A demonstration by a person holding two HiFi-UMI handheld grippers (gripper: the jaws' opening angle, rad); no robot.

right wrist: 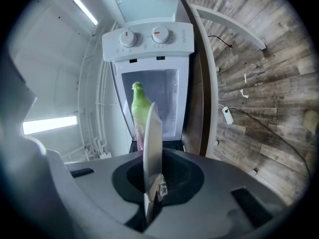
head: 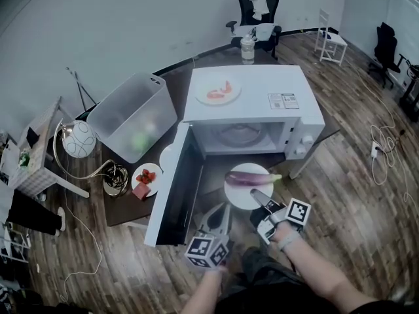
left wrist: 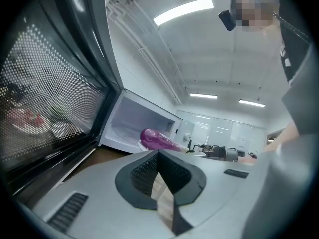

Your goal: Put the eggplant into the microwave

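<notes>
Before the microwave (head: 262,84), right hand-held gripper (head: 257,195) points level, clamping the plate (head: 239,195).

We see the eggplant (head: 252,178), glossy purple with a green stem end, lying on its side across a white plate (head: 239,198) just beyond our right claw (head: 260,199), which pinches the plate's near rim. Straight ahead of that claw stands the white microwave (head: 262,103). Its door (head: 171,191) is swung wide open to the claw's left, and the eggplant sits just outside the cavity.

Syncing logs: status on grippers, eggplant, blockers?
Right gripper shut on plate edge; left gripper shut, empty. Eggplant on plate, outside open microwave. Nothing blocking the opening.
</notes>
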